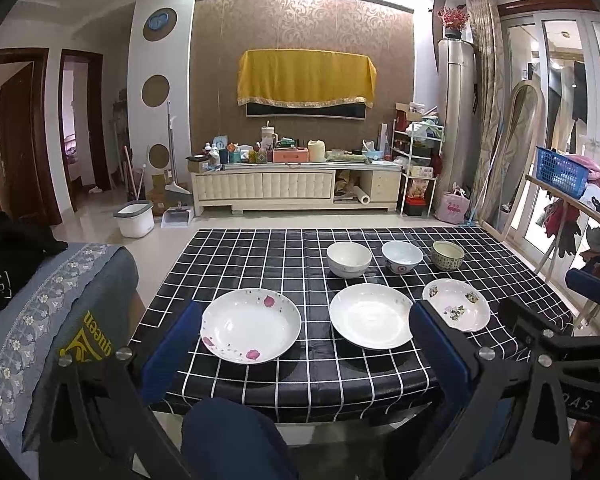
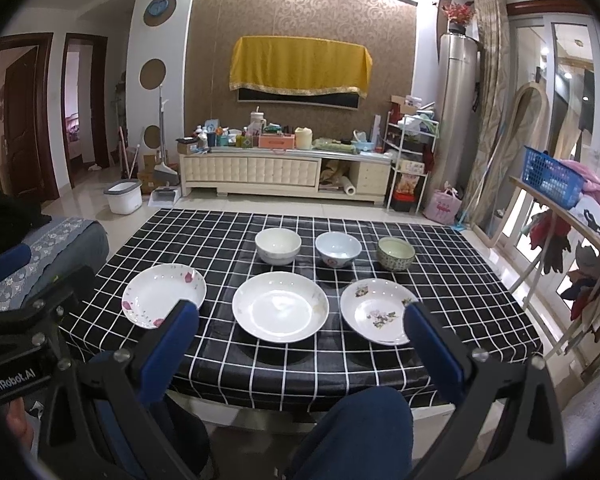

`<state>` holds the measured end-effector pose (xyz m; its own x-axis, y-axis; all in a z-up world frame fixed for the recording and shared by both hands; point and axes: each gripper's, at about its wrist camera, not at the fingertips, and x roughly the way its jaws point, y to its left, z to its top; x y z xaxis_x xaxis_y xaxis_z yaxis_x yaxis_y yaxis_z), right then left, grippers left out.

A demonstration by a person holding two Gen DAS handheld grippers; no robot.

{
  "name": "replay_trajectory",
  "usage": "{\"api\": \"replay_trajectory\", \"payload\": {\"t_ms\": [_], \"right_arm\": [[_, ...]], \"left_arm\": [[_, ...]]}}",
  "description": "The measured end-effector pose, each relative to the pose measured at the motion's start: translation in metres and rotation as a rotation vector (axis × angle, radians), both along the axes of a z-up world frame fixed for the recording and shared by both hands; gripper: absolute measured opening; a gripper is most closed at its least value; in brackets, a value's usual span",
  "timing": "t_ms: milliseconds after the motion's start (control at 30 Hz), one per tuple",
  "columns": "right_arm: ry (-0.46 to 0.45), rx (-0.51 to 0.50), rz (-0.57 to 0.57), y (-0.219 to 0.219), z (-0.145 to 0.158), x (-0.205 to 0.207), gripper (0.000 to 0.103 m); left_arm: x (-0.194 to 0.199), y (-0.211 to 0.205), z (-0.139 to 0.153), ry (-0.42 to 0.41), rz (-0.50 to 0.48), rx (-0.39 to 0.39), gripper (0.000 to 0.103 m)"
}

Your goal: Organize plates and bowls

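A: Six pieces on the worktop [image 2: 480, 280], none stacked yet. Three plates just ahead of the claws, three bowls in a row beyond them.

B: Claw states?

A: Left claw [image 1: 306, 344] spread wide, empty. Right claw [image 2: 300, 332] same, holding nothing.

B: First move?

A: I'd start with the pink-flower plate [image 1: 251, 325], dead ahead of the left claw. Pinch its rim, lift level, set it on the plain plate [image 2: 280, 306]. Glazed, likely slippery.

B: Bowls?

A: White bowl [image 2: 278, 245], red-mark bowl [image 2: 338, 249], green bowl [image 2: 395, 254]. All upright, well apart.
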<state>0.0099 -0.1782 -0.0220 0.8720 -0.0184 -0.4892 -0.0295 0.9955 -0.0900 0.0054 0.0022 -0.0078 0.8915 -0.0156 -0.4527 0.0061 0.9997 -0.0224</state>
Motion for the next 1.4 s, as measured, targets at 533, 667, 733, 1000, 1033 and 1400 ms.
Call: {"api": "replay_trajectory", "payload": {"t_ms": [533, 667, 733, 1000, 1033, 1400], "right_arm": [[0.004, -0.044, -0.018, 0.0036, 0.0003, 0.0015, 0.103], [0.006, -0.036, -0.012, 0.0043, 0.0010, 0.0009, 0.103], [0.004, -0.038, -0.012, 0.0048, 0.0014, 0.0002, 0.103], [0.006, -0.038, -0.008, 0.0046, 0.0013, -0.0002, 0.103], [0.006, -0.037, -0.008, 0.0046, 0.0015, -0.0003, 0.103], [0.005, -0.027, 0.012, 0.0064, 0.0009, -0.0010, 0.103]], "left_arm": [[0.0012, -0.0004, -0.0021, 0.016, -0.004, 0.001, 0.103], [0.0009, -0.0001, -0.0018, 0.015, -0.006, -0.004, 0.103], [0.0003, 0.0005, -0.0021, 0.012, -0.007, -0.004, 0.103], [0.0009, 0.0022, -0.0043, 0.021, -0.005, -0.007, 0.103], [0.0010, 0.0024, -0.0041, 0.022, -0.004, -0.008, 0.103], [0.0004, 0.0058, -0.0044, 0.030, 0.002, -0.017, 0.103]]}}
